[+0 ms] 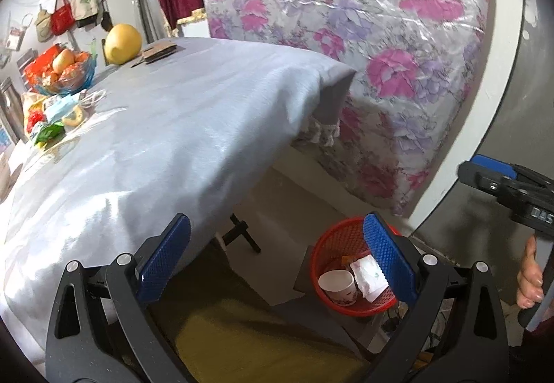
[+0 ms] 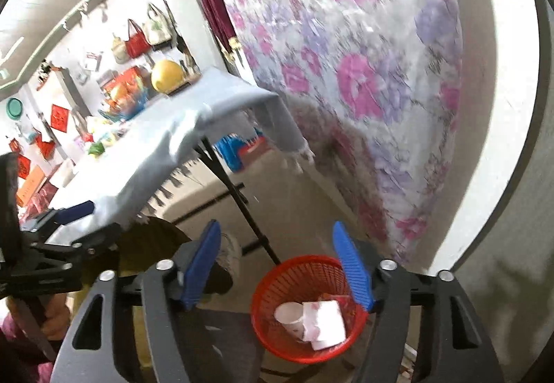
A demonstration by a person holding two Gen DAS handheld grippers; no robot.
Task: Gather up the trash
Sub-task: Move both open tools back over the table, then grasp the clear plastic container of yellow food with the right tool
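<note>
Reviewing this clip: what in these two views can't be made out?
- Red basket, left wrist view: its right side is covered by a blue finger; what lies under the paper cup and wrapper is hidden.
- Pile by the blue fruit bowl: too small to identify.
- Right wrist view: the floral sheet and table are blurred.

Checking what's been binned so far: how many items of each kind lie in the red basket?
In the red basket:
Paper cup: 1
White wrapper with pink print: 1
Orange scrap, mostly hidden: 1
Total: 3
</note>
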